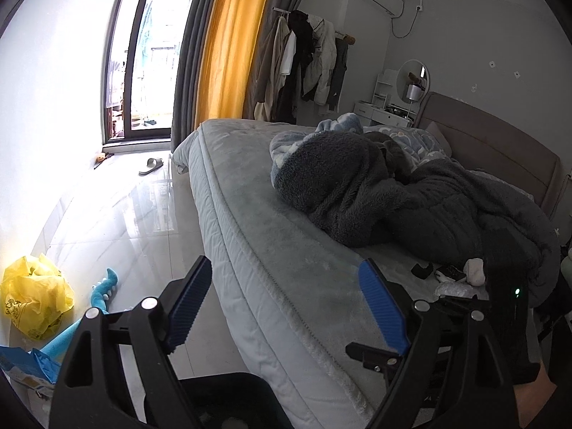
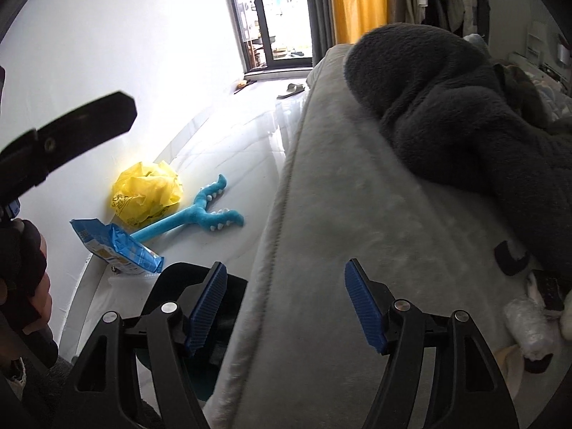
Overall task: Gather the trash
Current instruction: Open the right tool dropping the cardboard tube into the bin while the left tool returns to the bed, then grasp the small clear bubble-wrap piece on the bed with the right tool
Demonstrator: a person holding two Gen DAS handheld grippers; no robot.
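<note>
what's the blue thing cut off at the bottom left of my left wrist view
Observer: A blue snack packet, whole here, on the floor beside the yellow plastic bag.
Operator: is the right gripper carrying anything
Observer: No. The right gripper has its jaws open and empty, over the bed edge.
Operator: that blue toy, one prong?
Observer: Two. The blue plush toy forks into two toothed prongs.
</note>
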